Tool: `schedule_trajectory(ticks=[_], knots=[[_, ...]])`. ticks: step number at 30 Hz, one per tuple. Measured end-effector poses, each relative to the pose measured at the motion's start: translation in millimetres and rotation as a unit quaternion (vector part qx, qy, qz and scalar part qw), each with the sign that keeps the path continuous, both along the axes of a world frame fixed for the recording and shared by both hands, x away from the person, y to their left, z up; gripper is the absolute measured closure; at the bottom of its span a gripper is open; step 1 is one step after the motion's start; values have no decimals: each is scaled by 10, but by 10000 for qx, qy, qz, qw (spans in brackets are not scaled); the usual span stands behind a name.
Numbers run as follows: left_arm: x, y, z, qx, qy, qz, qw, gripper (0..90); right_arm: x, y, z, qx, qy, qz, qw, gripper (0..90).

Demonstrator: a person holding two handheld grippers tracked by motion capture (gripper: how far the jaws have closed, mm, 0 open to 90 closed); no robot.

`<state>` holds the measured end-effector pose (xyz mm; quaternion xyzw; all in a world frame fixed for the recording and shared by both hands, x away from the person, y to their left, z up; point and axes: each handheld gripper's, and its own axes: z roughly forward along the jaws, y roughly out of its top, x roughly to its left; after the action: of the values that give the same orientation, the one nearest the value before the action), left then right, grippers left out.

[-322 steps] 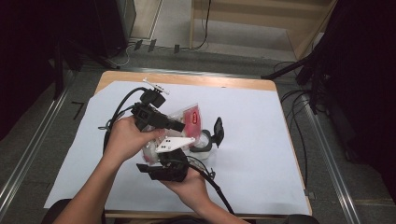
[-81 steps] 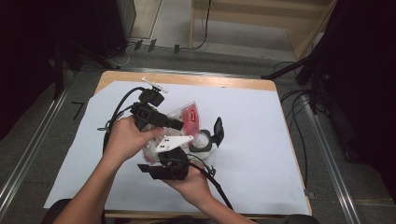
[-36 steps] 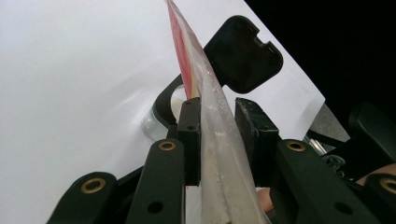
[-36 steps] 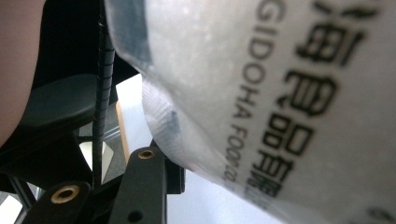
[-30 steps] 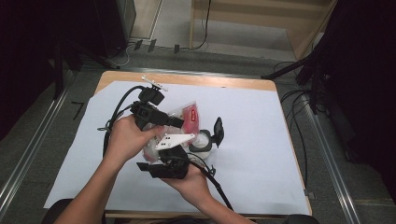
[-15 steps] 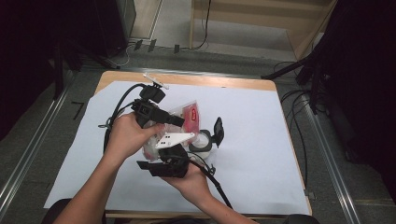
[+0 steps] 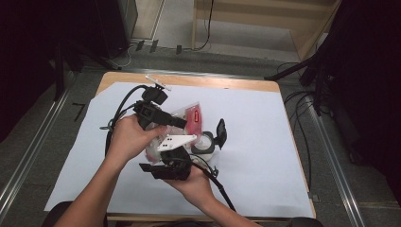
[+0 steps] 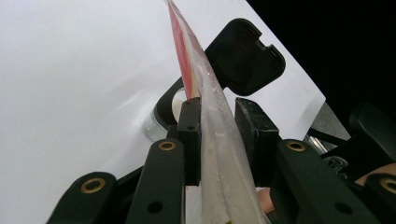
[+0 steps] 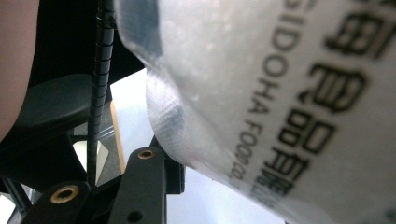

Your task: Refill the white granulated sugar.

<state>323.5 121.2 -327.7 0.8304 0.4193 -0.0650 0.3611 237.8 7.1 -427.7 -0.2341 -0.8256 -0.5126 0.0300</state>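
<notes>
While both hands lift a limp, slippery plastic pouch (image 7: 187,120) above the bench (image 7: 265,127) centre, left gripper (image 8: 217,116) fingers pinch its sealed edge, the soundest hold; right gripper's (image 7: 163,168) closure cannot be told.

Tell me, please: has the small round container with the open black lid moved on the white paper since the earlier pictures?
No. In the high view the round container sits at the same spot on the white paper, equally far from the table's right edge.

In the right gripper view the plastic pouch (image 9: 280,93) is blurred, cut off at the top and right edges, and covers the right jaw, while in the high view both hands hide the pouch's near half and the container (image 7: 204,144) body.
</notes>
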Motion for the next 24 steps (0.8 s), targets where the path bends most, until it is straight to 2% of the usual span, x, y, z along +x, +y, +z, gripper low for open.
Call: schedule_trajectory(ticks=[24], knots=[[-3,-7,4,18,-49,-3,10000,734,12,-10,0,-14,-15,0,10000,634]])
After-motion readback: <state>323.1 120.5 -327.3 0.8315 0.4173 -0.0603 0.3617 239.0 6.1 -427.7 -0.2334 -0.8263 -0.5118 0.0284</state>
